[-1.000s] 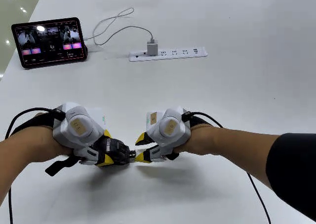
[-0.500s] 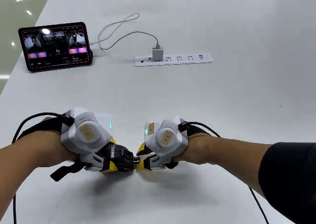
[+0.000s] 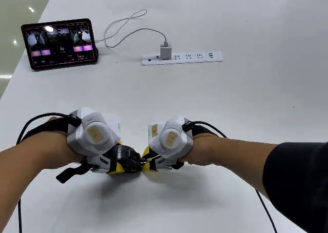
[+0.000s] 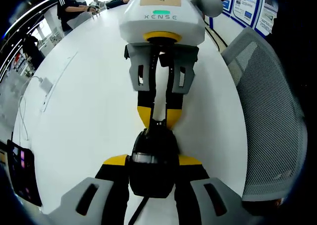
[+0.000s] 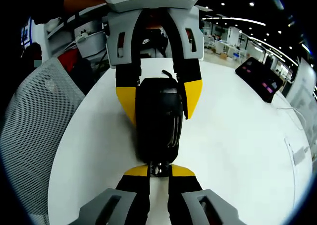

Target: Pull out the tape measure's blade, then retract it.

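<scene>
A black tape measure [image 3: 128,161] is held just above the white table [image 3: 230,99]. My left gripper [image 3: 122,164] is shut on its case [image 4: 153,168], a yellow-tipped jaw on each side. My right gripper [image 3: 147,164] faces it from the right, nearly touching the case. In the right gripper view, my right gripper [image 5: 159,171] is shut on the blade's end hook [image 5: 159,168], which sits right at the mouth of the case [image 5: 158,118]. Almost no blade shows between the two. In the left gripper view, the right gripper [image 4: 158,117] comes in from the top.
At the far left of the table a tablet [image 3: 60,43] stands with its screen lit. A power strip [image 3: 182,57] with a charger and white cable lies across the back. A grey mesh chair [image 4: 267,111] is beside the table. Black cables trail from both wrists.
The two grippers have closed in on each other. The short stretch of blade seen between them a second ago has gone back into the case.
</scene>
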A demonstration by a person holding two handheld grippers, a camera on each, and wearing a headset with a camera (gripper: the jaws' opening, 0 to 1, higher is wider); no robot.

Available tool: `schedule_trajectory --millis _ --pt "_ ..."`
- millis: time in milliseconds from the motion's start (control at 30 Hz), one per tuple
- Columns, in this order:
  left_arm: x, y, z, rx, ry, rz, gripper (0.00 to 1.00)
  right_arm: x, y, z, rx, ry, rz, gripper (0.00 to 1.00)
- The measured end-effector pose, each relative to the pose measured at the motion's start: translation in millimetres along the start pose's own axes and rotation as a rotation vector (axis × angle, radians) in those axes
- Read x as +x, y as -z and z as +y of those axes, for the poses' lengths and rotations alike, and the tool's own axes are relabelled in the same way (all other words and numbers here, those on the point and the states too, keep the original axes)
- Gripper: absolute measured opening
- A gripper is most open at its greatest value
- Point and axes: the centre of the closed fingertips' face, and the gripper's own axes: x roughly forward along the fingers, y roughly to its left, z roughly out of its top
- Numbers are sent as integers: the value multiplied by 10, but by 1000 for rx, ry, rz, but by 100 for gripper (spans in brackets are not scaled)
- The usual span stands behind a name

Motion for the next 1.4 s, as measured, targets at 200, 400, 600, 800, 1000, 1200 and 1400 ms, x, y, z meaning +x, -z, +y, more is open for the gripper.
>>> schedule_trajectory --millis 200,400,600,800,1000,1200,1400 --pt "0 -1 1 4 -4 1 29 -13 2 -6 26 4 -8 9" --pt "-4 -2 3 -6 -13 -13 29 -42 32 -5 35 -1 -5 9" --pt "-3 -2 1 -8 -15 -13 30 -65 63 0 44 2 -2 9" --pt "-5 1 5 -8 -20 -12 30 -79 79 -1 48 2 -1 9" --pt "-2 1 5 -11 -16 -10 30 -102 103 3 55 10 -3 9" --pt "-4 2 -1 -13 -17 -11 30 -109 114 -6 49 18 -2 9" --pt "-5 1 1 -16 -20 -13 30 -133 144 -6 49 21 2 9"
